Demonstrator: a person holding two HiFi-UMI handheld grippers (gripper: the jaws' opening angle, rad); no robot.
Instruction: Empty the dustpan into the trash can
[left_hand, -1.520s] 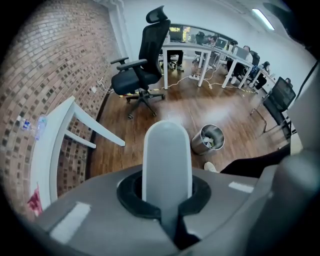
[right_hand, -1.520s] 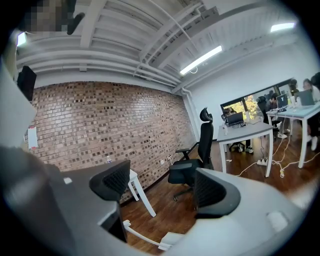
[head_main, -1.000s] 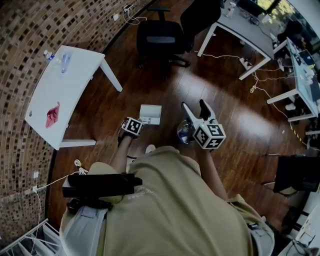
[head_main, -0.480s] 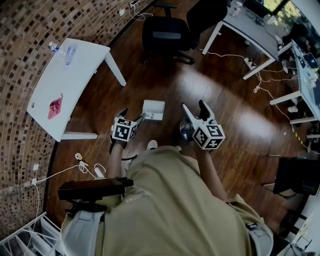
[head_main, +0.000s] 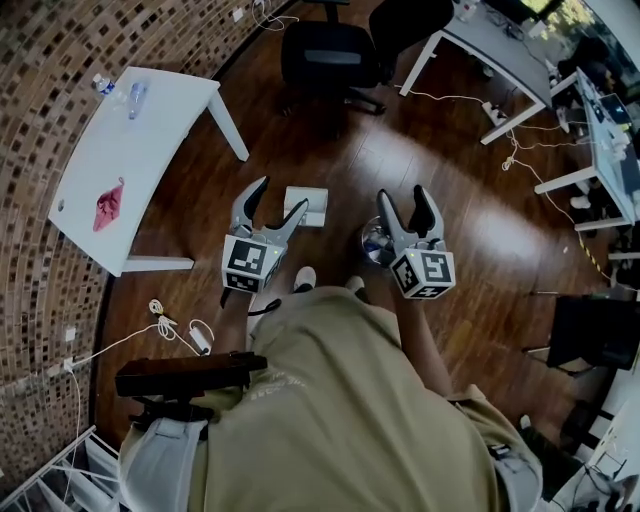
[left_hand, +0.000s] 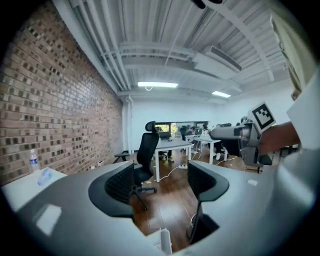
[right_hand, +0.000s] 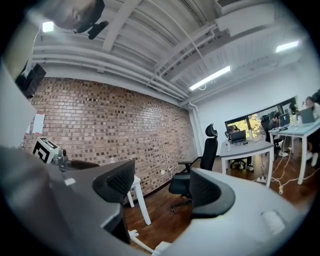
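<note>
A white dustpan (head_main: 306, 205) lies on the wooden floor ahead of my feet. To its right stands a small shiny round trash can (head_main: 374, 243), partly hidden by my right gripper (head_main: 405, 197). My left gripper (head_main: 278, 198) is held up above the dustpan's left side, apart from it. Its jaws are closing with nothing between them. In the left gripper view the left gripper (left_hand: 160, 182) points level across the room with only floor and chair in the gap. The right gripper (right_hand: 162, 185) also points level, jaws apart and empty.
A white table (head_main: 120, 170) with a red cloth (head_main: 107, 207) and a bottle (head_main: 100, 87) stands at the left by the brick wall. A black office chair (head_main: 325, 55) is ahead. Desks (head_main: 500, 50) fill the right, and cables (head_main: 175, 330) trail at lower left.
My left gripper rose from low beside the dustpan to chest height and tipped up to point level. The right gripper shifted slightly. The dustpan stayed on the floor.
</note>
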